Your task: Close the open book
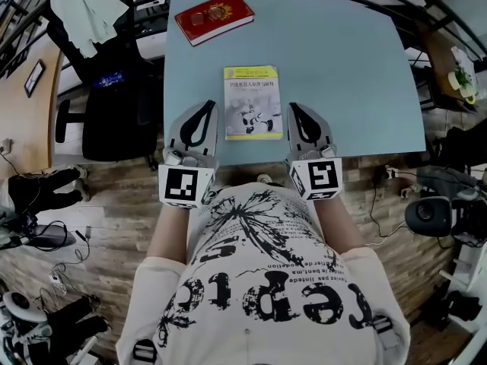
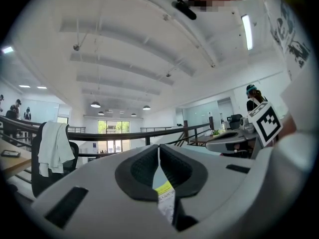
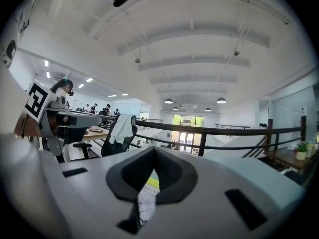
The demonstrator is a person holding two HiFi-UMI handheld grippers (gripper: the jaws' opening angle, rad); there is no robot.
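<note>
The book point(image 1: 253, 103) lies shut and flat on the pale blue bench point(image 1: 358, 74). Its cover is white with a yellow-green band along the far edge, dark print and a black-and-white figure. It sits between the two pairs of jaws, just beside each and touching neither. Its long axis runs alongside them, the banded top end pointing the way the tips point. The left gripper point(image 1: 204, 106) and right gripper point(image 1: 292, 109) both have their jaws pressed together on nothing.

The counter point(image 1: 358, 67) is pale blue; the near book point(image 1: 253, 111) is white with a yellow-green top band; the far book point(image 1: 214, 17) is red with a gold emblem
</note>
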